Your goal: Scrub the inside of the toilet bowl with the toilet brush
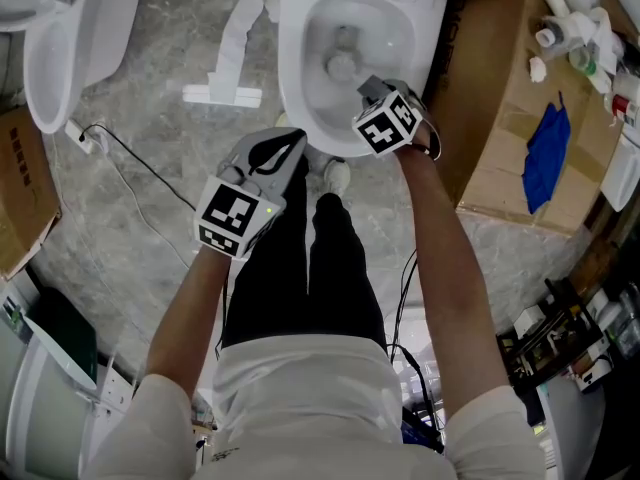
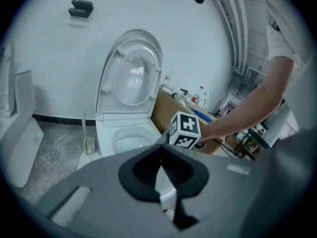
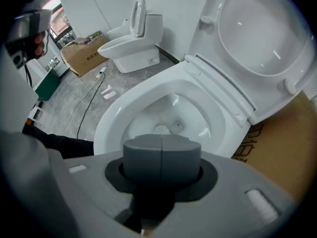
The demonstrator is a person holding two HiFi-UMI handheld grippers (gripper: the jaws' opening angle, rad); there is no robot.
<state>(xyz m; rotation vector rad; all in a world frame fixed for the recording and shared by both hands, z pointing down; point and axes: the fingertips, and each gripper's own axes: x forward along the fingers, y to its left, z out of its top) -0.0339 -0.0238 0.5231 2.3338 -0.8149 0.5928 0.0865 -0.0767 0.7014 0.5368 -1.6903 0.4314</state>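
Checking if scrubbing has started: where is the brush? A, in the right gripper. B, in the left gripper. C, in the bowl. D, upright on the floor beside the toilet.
D: the brush stands in its holder on the floor beside the toilet.

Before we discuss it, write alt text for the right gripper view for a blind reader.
The right gripper, jaws shut and empty, points into an open white toilet bowl, its lid raised. A second toilet stands farther back; a cardboard box sits at right.
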